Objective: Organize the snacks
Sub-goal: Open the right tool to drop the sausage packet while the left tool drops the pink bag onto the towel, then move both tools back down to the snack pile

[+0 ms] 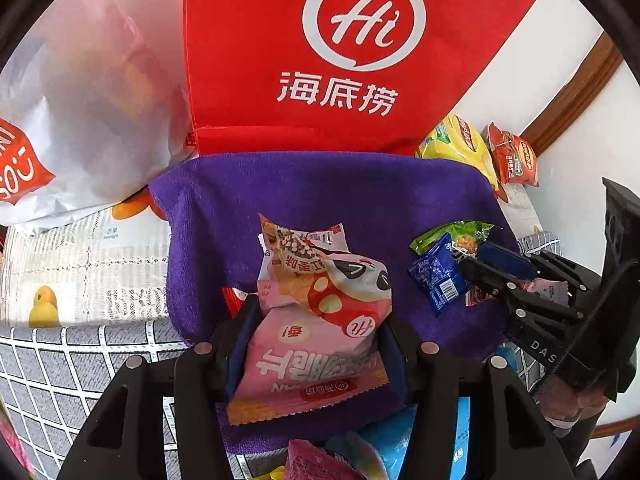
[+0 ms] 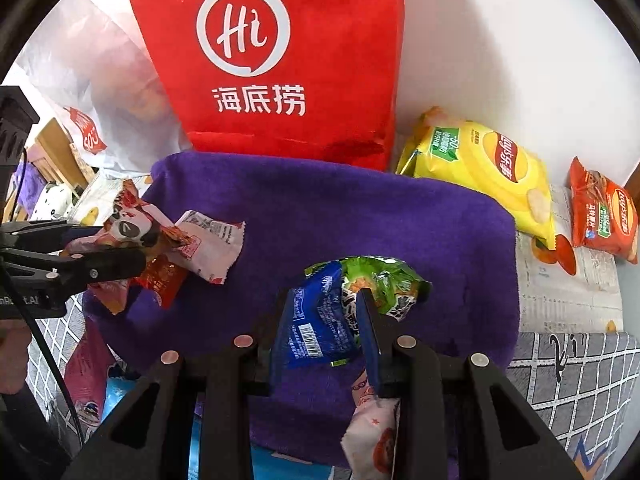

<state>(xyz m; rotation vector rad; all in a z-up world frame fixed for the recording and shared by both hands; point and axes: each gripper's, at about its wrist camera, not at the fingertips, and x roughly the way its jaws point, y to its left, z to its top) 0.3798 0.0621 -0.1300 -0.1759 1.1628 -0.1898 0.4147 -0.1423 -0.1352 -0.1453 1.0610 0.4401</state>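
Note:
My left gripper [image 1: 316, 320] is shut on a bunch of snack packets: a pink packet [image 1: 316, 364] with a panda-print red and white packet [image 1: 344, 280] on top. They hang over a purple towel [image 1: 320, 192]. My right gripper [image 2: 324, 312] is shut on a blue packet [image 2: 312, 320] and a green packet [image 2: 376, 280] pressed together above the same towel [image 2: 320, 208]. Each gripper shows in the other's view: the right gripper [image 1: 476, 258] at the right, the left gripper [image 2: 138, 248] at the left. A red bag [image 2: 340, 20] with a white "Hi" logo stands upright behind the towel.
A yellow chips bag [image 2: 480, 168] and a red-orange chips bag [image 2: 604, 216] lie at the right by the white wall. A white plastic bag [image 1: 100, 100] leans left of the red bag. More packets [image 2: 372, 432] lie near the towel's front edge on a grey grid tablecloth [image 1: 60, 368].

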